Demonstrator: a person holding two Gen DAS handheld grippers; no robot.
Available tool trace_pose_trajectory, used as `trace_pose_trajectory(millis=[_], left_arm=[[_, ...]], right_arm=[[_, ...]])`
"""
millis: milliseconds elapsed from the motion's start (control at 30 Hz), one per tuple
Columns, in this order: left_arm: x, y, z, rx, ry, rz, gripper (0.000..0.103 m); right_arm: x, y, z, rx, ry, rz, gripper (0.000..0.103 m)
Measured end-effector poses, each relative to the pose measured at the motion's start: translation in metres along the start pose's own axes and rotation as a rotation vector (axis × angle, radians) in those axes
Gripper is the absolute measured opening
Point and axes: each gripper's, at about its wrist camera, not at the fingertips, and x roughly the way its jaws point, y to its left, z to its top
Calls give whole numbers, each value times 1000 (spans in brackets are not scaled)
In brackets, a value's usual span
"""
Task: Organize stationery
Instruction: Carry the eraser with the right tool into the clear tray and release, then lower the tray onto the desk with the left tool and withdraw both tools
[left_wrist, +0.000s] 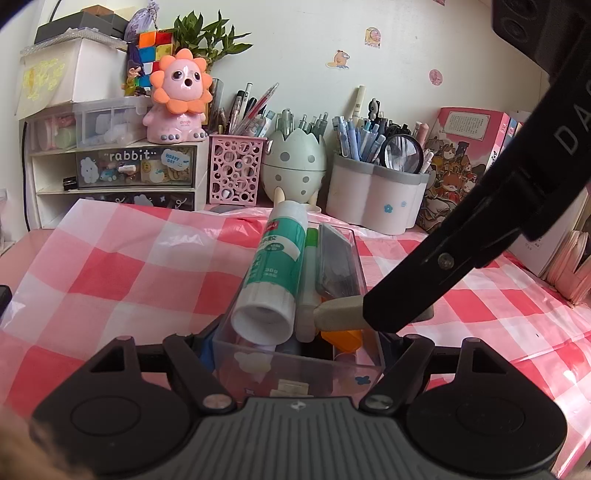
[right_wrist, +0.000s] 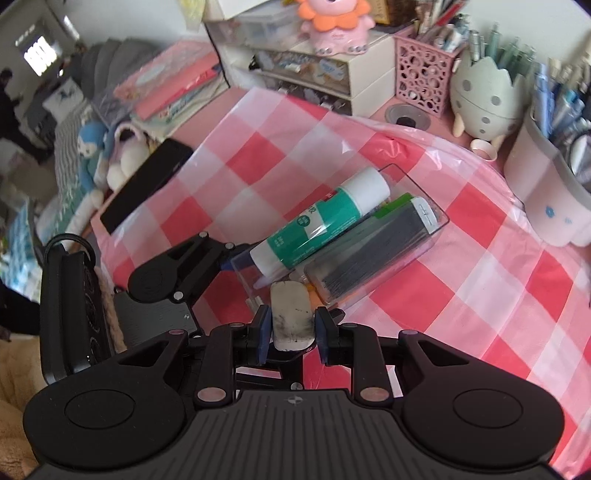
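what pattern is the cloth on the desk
Red, pink and white checks on the tablecloth, clearest in the right wrist view.

A clear plastic box (left_wrist: 354, 266) is set lengthwise on the red-and-white checked tabletop (left_wrist: 110, 266). Inside it, a glue stick (left_wrist: 275, 266) with a green-and-white label and white cap is laid slanted along the left side, its flat end raised over the near rim. Beside it a slim white-and-green pen (left_wrist: 309, 258) is lodged, and a dark grey flat case (left_wrist: 338, 258) is propped against the right wall. Something orange (left_wrist: 341, 338) is seen low at the near end. A smudged, off-white eraser (right_wrist: 291, 317) is held at the box's near end, above the contents.
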Motion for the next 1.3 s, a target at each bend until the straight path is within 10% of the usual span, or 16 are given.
trace_pose_trajectory(millis=[833, 1300], left_arm=[[-2, 0, 0, 0, -19, -4, 52], [14, -3, 6, 2, 71, 6, 54]], right_arm=[[12, 24, 29, -131, 123, -33, 30], [-45, -17, -54, 241, -321, -107, 67]])
